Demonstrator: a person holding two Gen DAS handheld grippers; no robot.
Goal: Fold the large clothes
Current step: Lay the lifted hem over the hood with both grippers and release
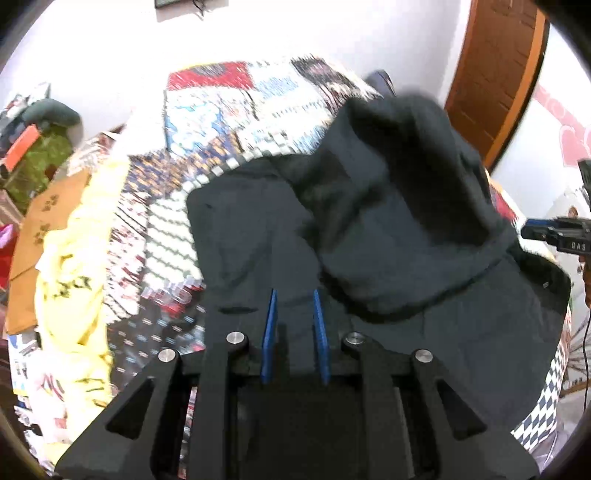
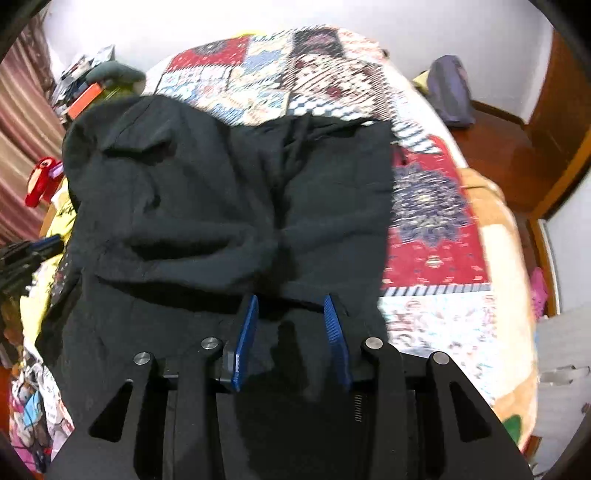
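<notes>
Lying rumpled, seemingly half-folded: black garment.

White walls, brightly lit. Bed with patchwork quilt fills middle of room. Brown wooden door at right, reddish wood floor beside bed. Striped maroon curtain at left edge. Cluttered shelf by far wall.

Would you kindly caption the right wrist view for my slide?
Open right gripper poised over a rumpled black fabric garment on a patchwork-quilted bed.
</notes>
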